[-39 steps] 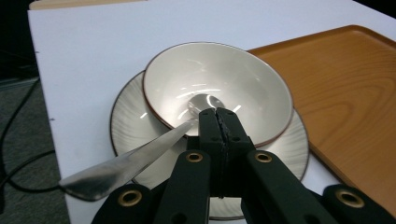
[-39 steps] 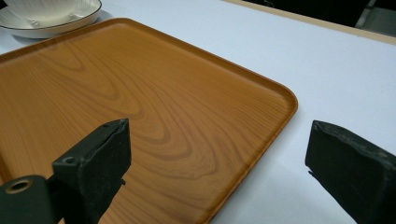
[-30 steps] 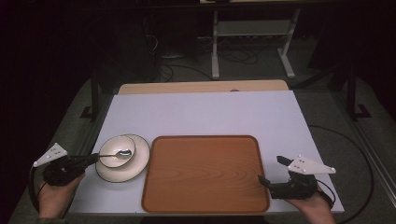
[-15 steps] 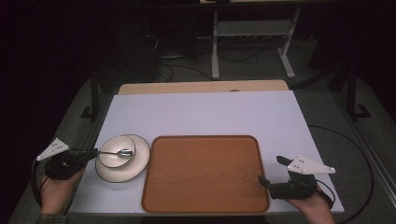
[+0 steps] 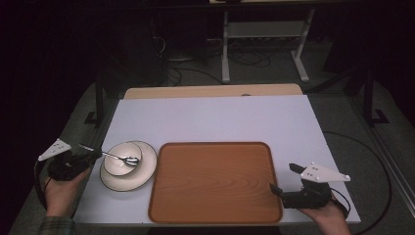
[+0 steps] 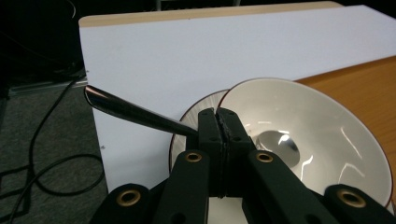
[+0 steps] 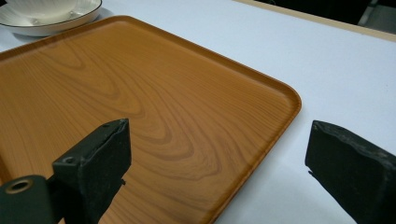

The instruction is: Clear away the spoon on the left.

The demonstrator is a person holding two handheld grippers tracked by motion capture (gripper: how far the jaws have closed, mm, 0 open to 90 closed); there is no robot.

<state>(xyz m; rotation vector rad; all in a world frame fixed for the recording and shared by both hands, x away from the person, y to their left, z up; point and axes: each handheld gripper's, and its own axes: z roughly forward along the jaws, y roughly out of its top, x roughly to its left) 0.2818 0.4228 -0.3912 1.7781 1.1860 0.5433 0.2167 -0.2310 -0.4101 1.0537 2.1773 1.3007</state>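
Spoon (image 5: 113, 157): metal, one piece. Lies at lower left of the high view, its bowl resting inside the white bowl (image 5: 122, 162), its handle slanting up and out to the left over the rim. In the left gripper view the handle runs from the upper left of the frame down into the closed jaws.

Left gripper (image 6: 219, 122): jaws pressed together on the spoon handle, pinching it partway along; the handle's free end sticks out past the jaws.

White bowl: sits on a white saucer (image 5: 145, 169), just left of the tray and close to the table's left edge.

Tray (image 5: 215, 181): wooden, rounded corners, bare; lower centre of the high view.

Right gripper (image 5: 286, 178): jaws spread wide, holding nothing; poised just off the tray's lower right corner, above the white tabletop (image 5: 220, 117).

Risks, as judged:
- Grip is on a narrow, smooth handle; the spoon may pivot or slip between the pads if lifted quickly.
- Spoon's bowl end is in contact with the white bowl; a sideways pull rather than a lift could drag or tip the bowl on its saucer.
- Crockery stands near the table's left edge; a nudge leftward could push it off.
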